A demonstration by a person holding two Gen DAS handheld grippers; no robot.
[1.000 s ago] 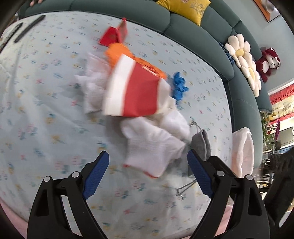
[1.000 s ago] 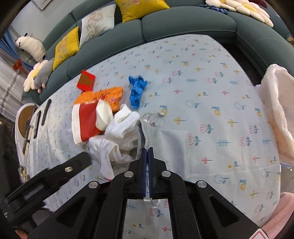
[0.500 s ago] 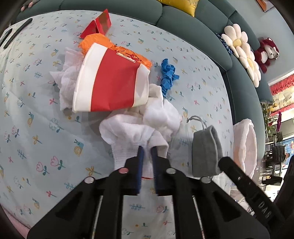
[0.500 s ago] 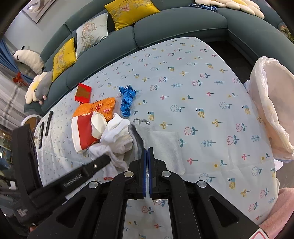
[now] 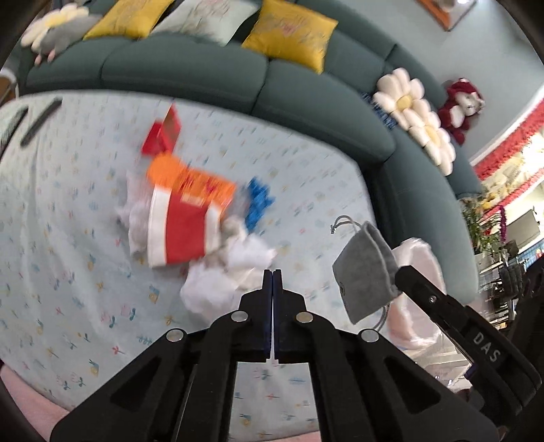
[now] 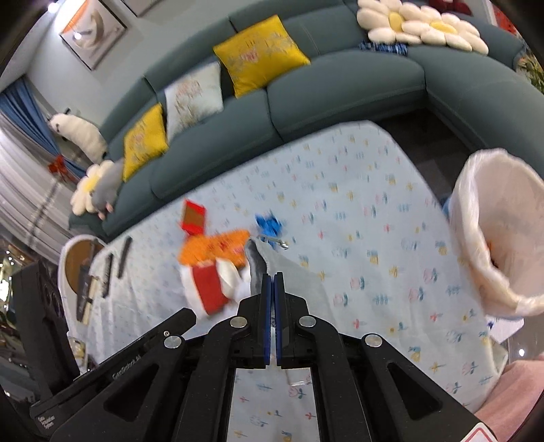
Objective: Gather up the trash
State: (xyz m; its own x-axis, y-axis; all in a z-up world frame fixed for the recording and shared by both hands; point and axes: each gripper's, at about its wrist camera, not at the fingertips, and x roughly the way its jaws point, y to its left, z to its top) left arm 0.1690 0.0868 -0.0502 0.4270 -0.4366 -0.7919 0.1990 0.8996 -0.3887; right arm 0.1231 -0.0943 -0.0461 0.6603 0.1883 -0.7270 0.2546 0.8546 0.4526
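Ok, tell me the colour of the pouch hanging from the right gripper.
Grey pouch, clearest in the left wrist view.

Seeing home living room. Teal sectional sofa [image 6: 340, 85] wraps around low table under floral cloth [image 6: 357, 210]. Yellow cushions [image 6: 260, 54], pale embroidered cushion [image 6: 192, 97], daisy-shaped pillows [image 6: 418, 27] on sofa back. Red plush toy [image 5: 459, 108] at sofa end, my left view. Framed picture [image 6: 91, 30] on wall, blue curtain with red tie [image 6: 30, 125] at left. Potted plant [image 5: 482, 221] beyond sofa. Lined bin [image 6: 496, 231] beside table. Domestic, not lab.
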